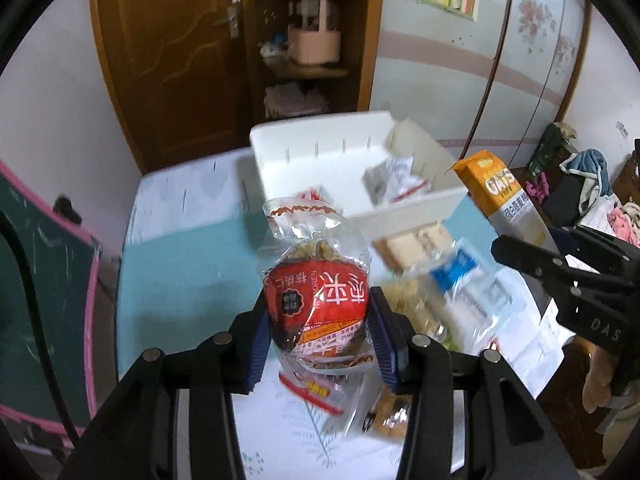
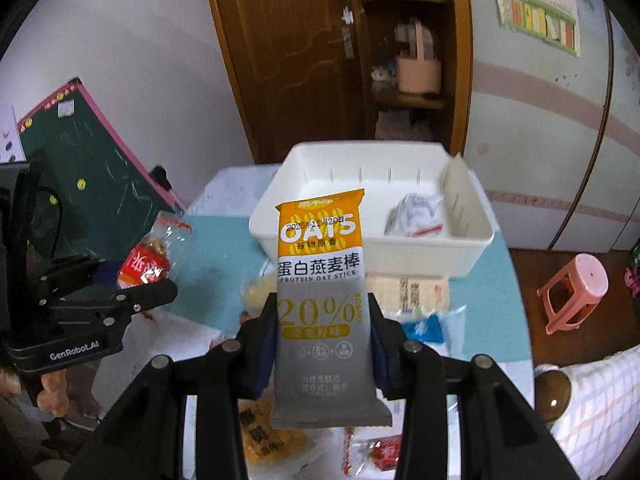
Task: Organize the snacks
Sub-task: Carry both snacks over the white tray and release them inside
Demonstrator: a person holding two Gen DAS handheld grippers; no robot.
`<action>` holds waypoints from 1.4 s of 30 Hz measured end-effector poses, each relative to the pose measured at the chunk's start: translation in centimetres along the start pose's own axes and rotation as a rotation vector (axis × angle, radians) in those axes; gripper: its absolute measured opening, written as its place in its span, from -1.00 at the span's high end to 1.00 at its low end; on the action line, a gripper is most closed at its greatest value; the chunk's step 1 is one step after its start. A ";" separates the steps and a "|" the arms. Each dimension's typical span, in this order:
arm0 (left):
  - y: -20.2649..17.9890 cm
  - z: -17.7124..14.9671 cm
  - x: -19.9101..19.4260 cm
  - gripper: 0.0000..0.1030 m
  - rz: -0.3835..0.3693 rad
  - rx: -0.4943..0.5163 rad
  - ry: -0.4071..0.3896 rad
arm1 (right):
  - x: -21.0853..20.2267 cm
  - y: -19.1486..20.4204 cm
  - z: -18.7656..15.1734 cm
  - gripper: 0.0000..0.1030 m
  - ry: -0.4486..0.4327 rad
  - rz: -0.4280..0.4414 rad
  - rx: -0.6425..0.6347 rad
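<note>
Left wrist view
- Left gripper [image 1: 318,320]: I have it pinching the red pack [image 1: 316,300] by its sides, blue pads pressed in, pack upright and clear of the table [image 1: 180,264].
- Bin [image 1: 412,206]: white, ahead and a little to the right; one white packet [image 1: 394,178] already lies in its right half.
- Pile [image 1: 432,280]: loose snacks on the table just below the bin's near wall.
- Right gripper [image 1: 516,248]: at the right edge, carrying the oat bar [image 1: 500,196] close to the bin's near right corner.
- My note: I judge the red pack belongs in the empty left half; carry it over the near wall before letting go.

Right wrist view
- Right gripper [image 2: 324,336]: pinching the oat bar [image 2: 322,292] at mid-length, bar standing upright.
- Bin [image 2: 372,248]: straight ahead, its left half bare.
- Left gripper [image 2: 160,288]: at the left, well apart, red pack [image 2: 146,264] beyond it.
- My note: the bar is long; I would lower it flat beside the packet [image 2: 418,216] and keep the two grippers from crossing.
</note>
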State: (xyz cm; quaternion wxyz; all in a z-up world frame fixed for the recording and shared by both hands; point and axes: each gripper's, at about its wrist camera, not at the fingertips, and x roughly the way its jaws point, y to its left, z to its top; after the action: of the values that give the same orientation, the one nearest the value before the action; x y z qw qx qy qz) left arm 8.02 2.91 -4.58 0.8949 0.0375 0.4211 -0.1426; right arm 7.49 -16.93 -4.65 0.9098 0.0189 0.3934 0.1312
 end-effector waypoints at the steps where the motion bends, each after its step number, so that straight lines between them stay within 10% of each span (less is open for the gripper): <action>1: -0.3 1.1 -0.3 0.15 0.004 0.010 -0.010 | -0.4 -0.2 0.8 0.23 -0.011 -0.004 0.003; 22: -2.0 21.4 2.2 0.14 0.145 0.024 -0.174 | -0.8 -7.5 20.5 0.22 -0.158 -0.093 0.137; 42: -2.5 22.5 18.5 0.13 0.166 -0.044 0.042 | 14.3 -11.0 17.7 0.21 0.103 -0.132 0.204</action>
State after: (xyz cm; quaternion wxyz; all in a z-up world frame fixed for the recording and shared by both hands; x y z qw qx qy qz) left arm 35.24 -7.87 -4.14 0.8951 0.0555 0.4385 -0.0580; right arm 32.06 -22.67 -4.10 0.8883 0.0788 0.4514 0.0310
